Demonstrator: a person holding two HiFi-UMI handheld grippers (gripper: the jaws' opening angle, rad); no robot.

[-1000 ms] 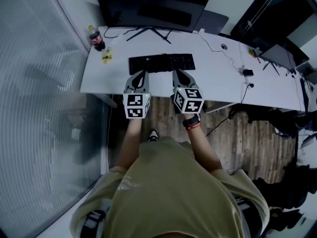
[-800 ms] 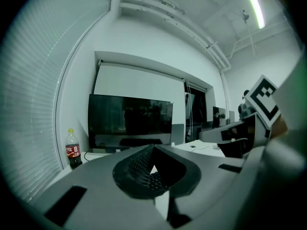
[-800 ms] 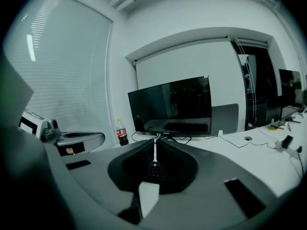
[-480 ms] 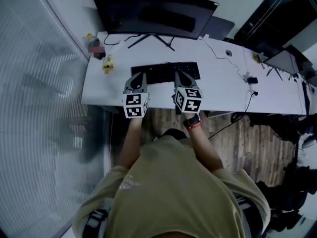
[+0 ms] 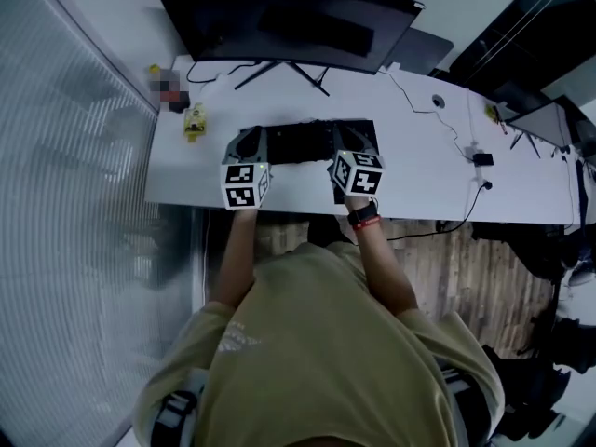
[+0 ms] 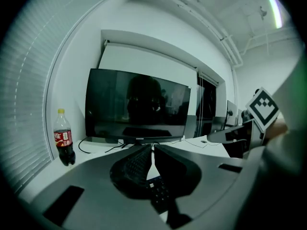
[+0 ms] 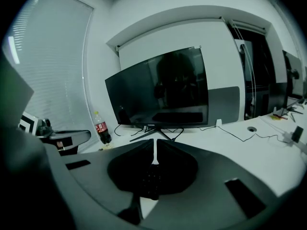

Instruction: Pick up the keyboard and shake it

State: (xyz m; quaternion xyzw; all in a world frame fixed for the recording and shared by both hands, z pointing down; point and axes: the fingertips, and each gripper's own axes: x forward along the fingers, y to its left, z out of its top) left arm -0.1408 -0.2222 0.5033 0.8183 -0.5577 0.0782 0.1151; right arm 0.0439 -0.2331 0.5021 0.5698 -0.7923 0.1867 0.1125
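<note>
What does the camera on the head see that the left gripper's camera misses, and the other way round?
Only the head view shows the person's shirt and the wooden floor. Only the left gripper view shows the ceiling and, close up, that the left gripper has its jaws shut together. Both show the monitor, the cola bottle, the keyboard and the white desk.

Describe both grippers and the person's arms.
Both the left gripper and right gripper have grey bodies, dark tapered jaws and a white cube of black square markers. Short olive T-shirt sleeves leave the arms bare; a dark watch with red trim circles the right wrist.
</note>
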